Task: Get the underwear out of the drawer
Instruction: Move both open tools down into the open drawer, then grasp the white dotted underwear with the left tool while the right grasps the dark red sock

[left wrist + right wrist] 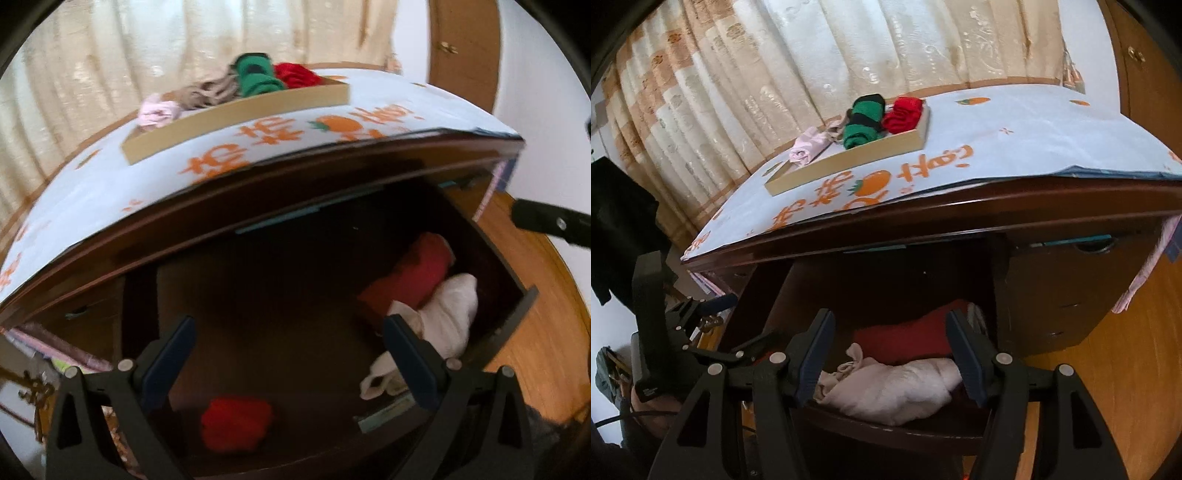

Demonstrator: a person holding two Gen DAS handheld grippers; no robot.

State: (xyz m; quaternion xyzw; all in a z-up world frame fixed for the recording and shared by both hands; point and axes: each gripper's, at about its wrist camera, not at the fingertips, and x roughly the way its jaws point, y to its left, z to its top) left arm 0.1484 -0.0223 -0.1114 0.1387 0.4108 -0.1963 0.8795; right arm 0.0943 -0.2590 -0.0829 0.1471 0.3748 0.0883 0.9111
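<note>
The left gripper (291, 332) hangs over the open drawer (517, 306), jaws spread with nothing between them. Below its tips lies a bright red bundle (236, 424); beyond its right finger sit a white garment (447, 314) and a dark red roll (413, 273).

The right gripper (890, 328) is also released, its fingers framing the pale garment (894, 391) just ahead (not touching, as far as shows), the red roll (905, 336) behind it. Far beyond both, on the desk's cloth (1015, 140), a tray (849, 162) holds green, red and pink underwear.
</note>
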